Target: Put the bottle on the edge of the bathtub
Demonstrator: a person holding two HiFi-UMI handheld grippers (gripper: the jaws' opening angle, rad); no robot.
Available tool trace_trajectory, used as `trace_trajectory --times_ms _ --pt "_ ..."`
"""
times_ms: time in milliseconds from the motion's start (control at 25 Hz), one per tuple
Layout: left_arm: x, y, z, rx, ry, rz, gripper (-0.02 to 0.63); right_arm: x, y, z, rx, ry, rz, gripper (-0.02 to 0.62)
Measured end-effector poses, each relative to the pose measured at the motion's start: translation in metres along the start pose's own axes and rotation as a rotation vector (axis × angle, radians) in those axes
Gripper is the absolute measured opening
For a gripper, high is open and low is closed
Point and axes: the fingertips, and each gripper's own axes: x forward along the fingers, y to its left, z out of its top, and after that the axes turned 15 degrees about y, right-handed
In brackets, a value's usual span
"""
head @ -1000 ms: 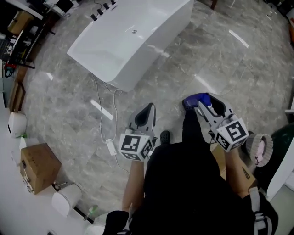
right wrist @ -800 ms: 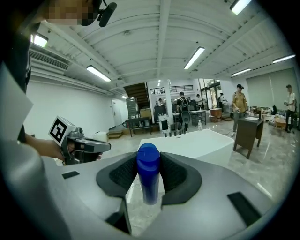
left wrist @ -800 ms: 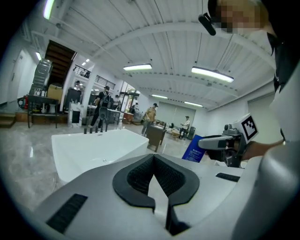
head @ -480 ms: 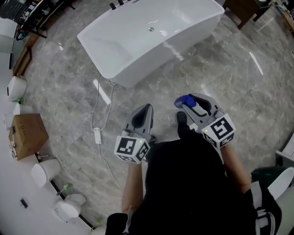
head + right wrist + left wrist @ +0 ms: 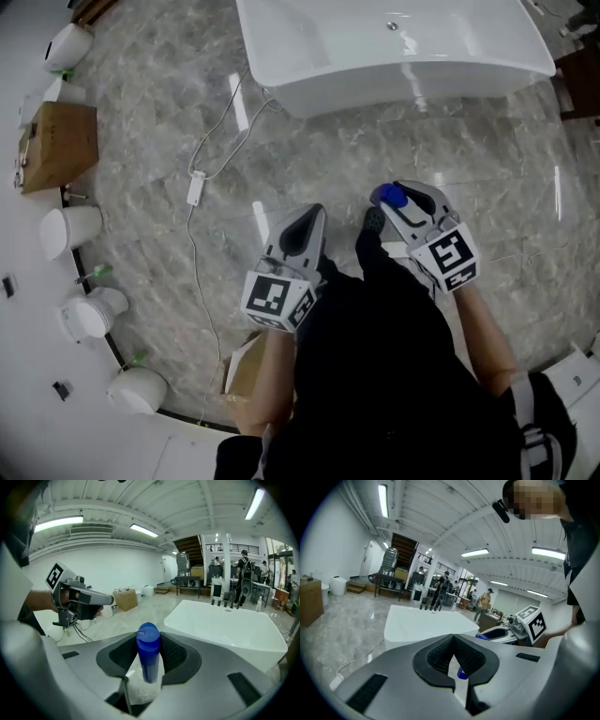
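Observation:
A white freestanding bathtub [image 5: 403, 52] stands on the marble floor ahead of me; it also shows in the left gripper view as the bathtub [image 5: 426, 623] and in the right gripper view as the bathtub [image 5: 225, 625]. My right gripper [image 5: 398, 202] is shut on a bottle with a blue cap [image 5: 148, 651], cap end [image 5: 388, 196] pointing toward the tub. My left gripper [image 5: 298, 234] is shut with nothing between its pads [image 5: 440, 656]. Both are held in front of my body, well short of the tub.
A white cable with a plug block [image 5: 197, 187] trails across the floor from the tub's left end. A cardboard box [image 5: 56, 145] and several white toilets [image 5: 70, 230] line the left wall. Another box [image 5: 246, 375] sits by my left leg. People stand far behind the tub [image 5: 243, 571].
The view has swung so the tub now lies straight ahead across the top of the frame. Both grippers kept their pose in front of me, the bottle still held.

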Motion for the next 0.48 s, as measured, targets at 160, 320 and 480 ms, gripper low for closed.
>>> trace_trajectory --times_ms 160,320,480 --pt "-0.015 0.020 -0.012 -0.062 0.002 0.065 0.011 0.035 0.017 -0.002 -0.069 0.069 0.058 0.143" --pt "-0.027 0.039 -0.016 -0.083 -0.005 0.078 0.011 0.065 0.032 0.004 -0.114 0.126 0.088 0.143" --pt "-0.034 0.071 -0.029 -0.089 0.011 0.060 0.011 0.097 0.045 0.019 -0.131 0.156 0.059 0.143"
